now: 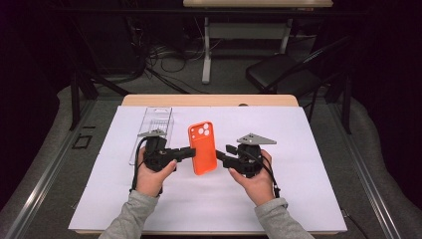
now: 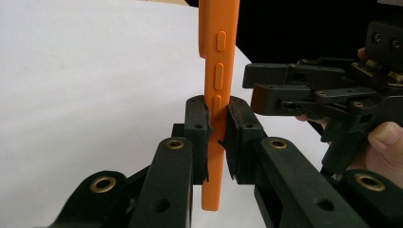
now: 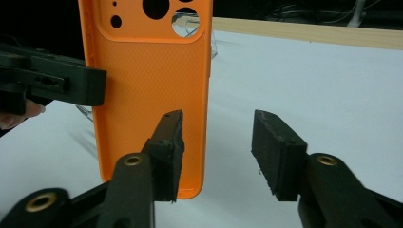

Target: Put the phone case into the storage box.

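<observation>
From the high view we look forward and down on the whole desk, with both forearms coming in at the bottom edge. The left gripper view sits right behind the left tongs and looks along them at the edge of the orange phone case, very close, with the right tongs beyond. The right gripper view looks along its own tongs, close to the case's inner face; all three share that case.

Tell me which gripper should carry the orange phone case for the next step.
Left, probably. The left gripper is already shut on the edge of the phone case, holding it upright above the white sheet. The right gripper is open, its pads off the case.
</observation>
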Tool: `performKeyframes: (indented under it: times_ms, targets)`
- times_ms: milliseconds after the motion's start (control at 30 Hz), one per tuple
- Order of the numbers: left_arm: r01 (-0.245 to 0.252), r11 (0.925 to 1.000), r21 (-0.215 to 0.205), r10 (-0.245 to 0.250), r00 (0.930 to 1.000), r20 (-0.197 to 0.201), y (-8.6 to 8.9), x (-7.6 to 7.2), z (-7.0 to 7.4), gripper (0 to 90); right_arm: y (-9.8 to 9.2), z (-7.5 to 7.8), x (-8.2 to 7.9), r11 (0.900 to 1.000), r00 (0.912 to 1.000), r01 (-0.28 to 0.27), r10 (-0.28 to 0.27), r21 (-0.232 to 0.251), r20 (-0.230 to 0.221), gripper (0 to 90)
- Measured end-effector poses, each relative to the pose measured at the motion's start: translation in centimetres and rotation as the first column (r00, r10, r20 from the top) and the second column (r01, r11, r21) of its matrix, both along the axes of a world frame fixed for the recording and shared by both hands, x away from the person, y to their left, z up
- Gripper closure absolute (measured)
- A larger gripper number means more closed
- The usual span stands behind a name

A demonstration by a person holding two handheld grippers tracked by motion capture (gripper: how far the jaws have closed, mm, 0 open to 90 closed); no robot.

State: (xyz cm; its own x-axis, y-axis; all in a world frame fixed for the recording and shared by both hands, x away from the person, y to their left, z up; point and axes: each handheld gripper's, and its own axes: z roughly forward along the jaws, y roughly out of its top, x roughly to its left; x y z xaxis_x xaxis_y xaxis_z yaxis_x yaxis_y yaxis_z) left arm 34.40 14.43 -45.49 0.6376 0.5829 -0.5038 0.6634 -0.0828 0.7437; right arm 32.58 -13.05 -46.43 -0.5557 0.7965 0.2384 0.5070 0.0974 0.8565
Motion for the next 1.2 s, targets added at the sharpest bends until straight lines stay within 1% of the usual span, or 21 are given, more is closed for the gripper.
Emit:
performKeyframes:
  times_ms: [33, 100, 167, 200, 233, 300, 333, 367, 467, 567, 600, 733, 800, 833, 867, 967, 1000, 1167, 1200]
  targets:
    - [0.003, 1.0, 0.0, -0.003, 1.0, 0.002, 0.1, 0.0, 0.0, 80.6, -0.1, 0.1, 0.0, 1.0, 1.0, -0.009, 0.009, -0.002, -0.002, 49.0]
    - [-0.002, 1.0, -0.002, 0.002, 1.0, 0.001, 0.1, 0.0, 0.0, 80.6, -0.1, 0.2, 0.1, 1.0, 0.9996, -0.026, 0.026, 0.001, 0.013, 45.3]
    - [-0.001, 1.0, -0.001, 0.001, 1.0, 0.004, 0.3, 0.1, 0.0, 80.6, -0.1, 0.2, 0.1, 1.0, 0.9994, -0.03, 0.03, -0.008, 0.015, 44.6]
    - [-0.004, 1.0, -0.001, 0.004, 1.0, 0.006, 0.4, 0.1, 0.1, 80.6, -0.1, 0.3, 0.1, 0.999, 0.9988, -0.041, 0.042, -0.008, 0.027, 41.5]
    - [-0.006, 1.0, -0.004, 0.006, 0.9999, 0.009, 0.5, 0.1, 0.1, 80.6, -0.2, 0.3, 0.1, 0.999, 0.9984, -0.047, 0.047, -0.006, 0.031, 40.7]
    - [-0.009, 0.9999, -0.006, 0.009, 0.9999, 0.008, 0.5, 0.1, 0.1, 80.6, -0.2, 0.4, 0.1, 0.999, 0.9981, -0.049, 0.049, -0.01, 0.037, 40.4]
    - [-0.009, 0.9999, -0.008, 0.009, 0.9999, 0.009, 0.7, 0.1, 0.2, 80.6, -0.2, 0.5, 0.0, 0.998, 0.9971, -0.05, 0.051, -0.027, 0.057, 40.0]
    - [-0.008, 0.9999, -0.007, 0.008, 0.9999, 0.012, 0.8, 0.1, 0.2, 80.6, -0.2, 0.5, 0.0, 0.998, 0.9966, -0.051, 0.053, -0.037, 0.063, 40.0]
    - [-0.01, 0.9999, -0.01, 0.01, 0.9999, 0.012, 0.9, 0.1, 0.2, 80.6, -0.2, 0.6, 0.0, 0.998, 0.9957, -0.05, 0.054, -0.046, 0.075, 41.4]
    - [-0.009, 0.9999, -0.012, 0.009, 0.9999, 0.013, 0.9, 0.1, 0.3, 80.6, -0.4, 0.6, 0.1, 0.998, 0.9966, -0.057, 0.06, -0.039, 0.056, 41.4]
    - [-0.003, 0.9998, -0.018, 0.004, 0.9999, 0.014, 1.0, 0.1, 0.3, 80.6, -0.4, 0.6, 0.1, 0.997, 0.9965, -0.062, 0.064, -0.038, 0.054, 42.6]
    - [0.0, 0.9999, -0.015, 0.001, 0.9998, 0.018, 1.1, 0.1, 0.3, 80.6, -0.6, 0.7, 0.1, 0.996, 0.9956, -0.077, 0.079, -0.042, 0.05, 44.4]
    - [0.005, 0.9999, -0.014, -0.005, 0.9998, 0.02, 1.1, 0.1, 0.3, 80.6, -0.9, 0.8, 0.2, 0.994, 0.9934, -0.102, 0.104, -0.048, 0.049, 46.9]
    - [0.008, 0.9999, -0.014, -0.008, 0.9998, 0.021, 1.1, 0.1, 0.3, 80.6, -0.9, 0.8, 0.2, 0.994, 0.9934, -0.102, 0.104, -0.048, 0.049, 46.9]
    - [0.015, 0.9998, -0.013, -0.015, 0.9996, 0.023, 1.2, 0.1, 0.4, 80.6, -1.0, 0.8, 0.2, 0.992, 0.9909, -0.122, 0.124, -0.043, 0.053, 49.3]
    - [0.022, 0.9997, -0.013, -0.021, 0.9994, 0.026, 1.2, 0.1, 0.4, 80.6, -1.2, 0.9, 0.2, 0.99, 0.9891, -0.135, 0.137, -0.031, 0.054, 52.2]
    - [0.028, 0.9995, -0.011, -0.028, 0.9992, 0.028, 1.2, 0.1, 0.4, 80.6, -1.4, 0.9, 0.3, 0.989, 0.9876, -0.148, 0.149, -0.019, 0.05, 53.4]
    - [0.051, 0.9985, -0.017, -0.051, 0.9981, 0.037, 1.2, 0.0, 0.5, 80.6, -1.8, 1.0, 0.5, 0.986, 0.9851, -0.165, 0.164, 0.005, 0.051, 54.6]
    - [0.058, 0.998, -0.023, -0.057, 0.9977, 0.036, 1.3, 0.0, 0.5, 80.6, -2.0, 1.1, 0.5, 0.983, 0.9825, -0.183, 0.182, 0.028, 0.041, 54.9]
